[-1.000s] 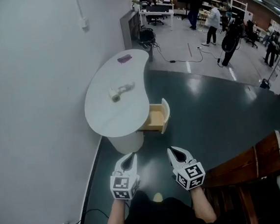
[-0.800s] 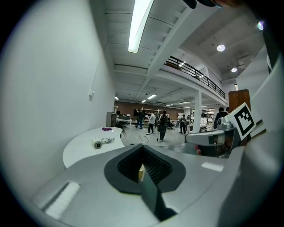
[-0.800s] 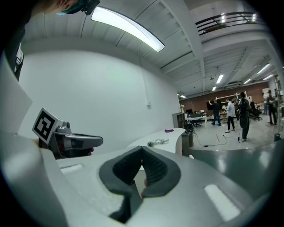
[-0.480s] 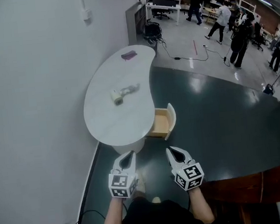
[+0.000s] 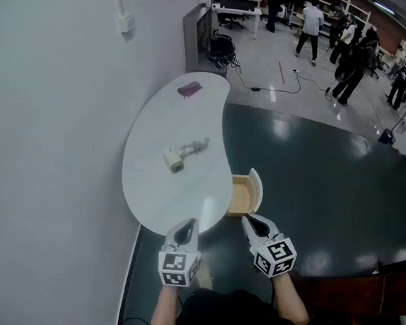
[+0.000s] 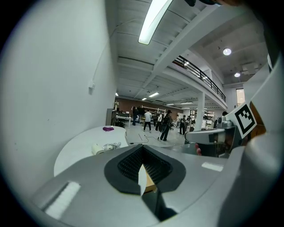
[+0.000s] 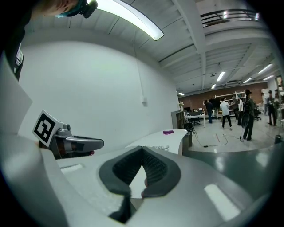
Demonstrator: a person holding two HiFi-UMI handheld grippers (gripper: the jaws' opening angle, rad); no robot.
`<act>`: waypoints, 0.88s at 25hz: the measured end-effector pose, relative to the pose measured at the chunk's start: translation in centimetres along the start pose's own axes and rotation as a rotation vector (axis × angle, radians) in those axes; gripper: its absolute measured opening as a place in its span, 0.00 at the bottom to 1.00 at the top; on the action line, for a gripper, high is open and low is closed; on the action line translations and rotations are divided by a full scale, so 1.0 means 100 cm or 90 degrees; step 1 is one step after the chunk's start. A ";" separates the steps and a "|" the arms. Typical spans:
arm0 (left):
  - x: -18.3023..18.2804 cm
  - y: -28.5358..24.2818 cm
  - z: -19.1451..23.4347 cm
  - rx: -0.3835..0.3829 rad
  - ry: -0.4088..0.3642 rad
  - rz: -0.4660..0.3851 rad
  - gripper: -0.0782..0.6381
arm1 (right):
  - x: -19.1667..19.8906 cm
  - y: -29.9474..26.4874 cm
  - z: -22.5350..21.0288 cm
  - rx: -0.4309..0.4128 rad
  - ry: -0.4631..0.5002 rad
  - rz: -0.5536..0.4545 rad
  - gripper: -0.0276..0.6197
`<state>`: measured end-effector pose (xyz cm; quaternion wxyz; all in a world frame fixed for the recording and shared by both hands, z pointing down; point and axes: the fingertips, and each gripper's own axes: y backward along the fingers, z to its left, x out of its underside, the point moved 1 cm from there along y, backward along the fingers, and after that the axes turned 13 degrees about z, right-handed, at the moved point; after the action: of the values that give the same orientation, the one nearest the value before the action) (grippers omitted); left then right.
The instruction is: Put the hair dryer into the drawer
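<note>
Open drawer (image 5: 243, 194) under table (image 5: 152, 192), hair dryer (image 5: 182, 155) up on top

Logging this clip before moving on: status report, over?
Left gripper and right gripper shut, empty, at table's near edge. Hair dryer lies on table, untouched; drawer open. Purple item at far end, not in the way.

Hair dryer (image 5: 179, 155) on table (image 5: 156, 195); drawer (image 5: 245, 193) at table's right edge
</note>
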<state>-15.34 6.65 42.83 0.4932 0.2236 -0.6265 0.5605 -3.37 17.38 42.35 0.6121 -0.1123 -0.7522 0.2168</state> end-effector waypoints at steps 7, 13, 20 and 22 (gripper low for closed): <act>-0.031 -0.025 0.046 0.016 -0.009 -0.015 0.12 | -0.039 -0.046 0.000 0.017 0.005 -0.014 0.05; -0.042 -0.041 0.073 0.023 -0.018 -0.016 0.12 | -0.054 -0.075 0.002 0.022 0.004 -0.019 0.05; -0.046 -0.050 0.099 0.004 -0.004 -0.014 0.12 | -0.067 -0.107 0.002 0.000 0.012 -0.013 0.05; -0.047 -0.055 0.110 -0.007 0.004 -0.011 0.12 | -0.072 -0.120 0.003 -0.011 0.016 -0.012 0.05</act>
<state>-12.79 -6.26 42.62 0.5012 0.2245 -0.6264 0.5532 -0.89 3.67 41.58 0.6223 -0.1134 -0.7475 0.2030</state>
